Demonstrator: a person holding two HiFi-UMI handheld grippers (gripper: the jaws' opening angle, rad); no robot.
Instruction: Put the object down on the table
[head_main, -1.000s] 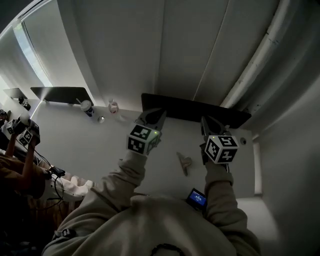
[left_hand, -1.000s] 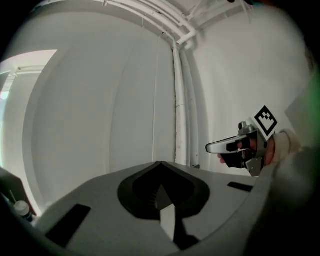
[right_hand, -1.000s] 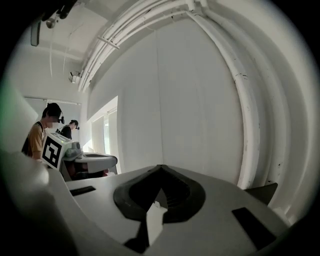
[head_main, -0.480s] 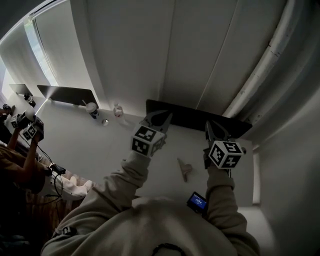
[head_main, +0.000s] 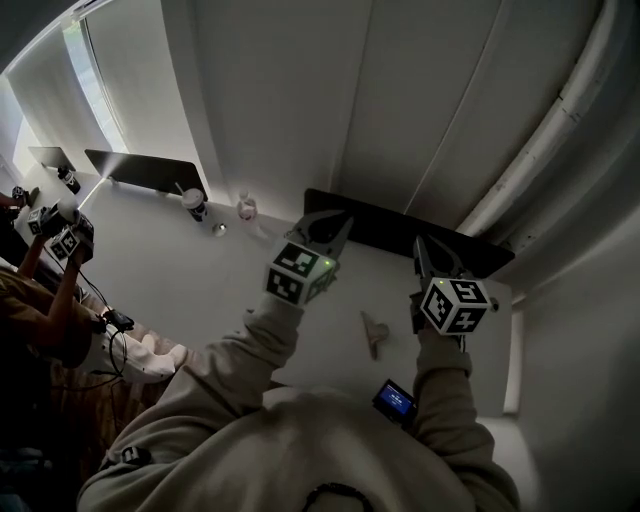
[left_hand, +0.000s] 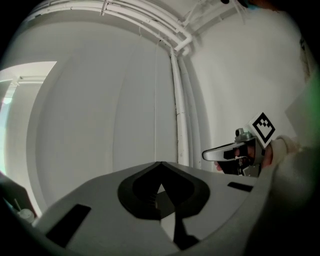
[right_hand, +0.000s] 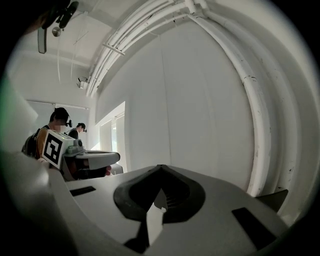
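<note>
Directly below the head camera, a person in a pale hooded top reaches both arms forward over a white table (head_main: 200, 290). The elbows are bent and the forearms run roughly side by side, sleeves pulled down to the wrists.

The left gripper (head_main: 338, 224) is held above the table with its marker cube facing up and its jaws pointing away from the body, towards a dark panel (head_main: 390, 228) along the table's far edge. In its own view the two jaws meet at their tips, clenched on nothing.

The right gripper (head_main: 421, 247) is level with it, well apart to the right, and points the same way. Its jaws are also pressed together and hold nothing.

The object (head_main: 375, 332), small and pale brown, lies on the table between the two forearms, nearer the right one. Neither gripper touches it.

A small device (head_main: 395, 400) with a blue screen sits close to the person's body, by the right sleeve. A cup (head_main: 193, 203) and a bottle (head_main: 245, 208) stand far left.
</note>
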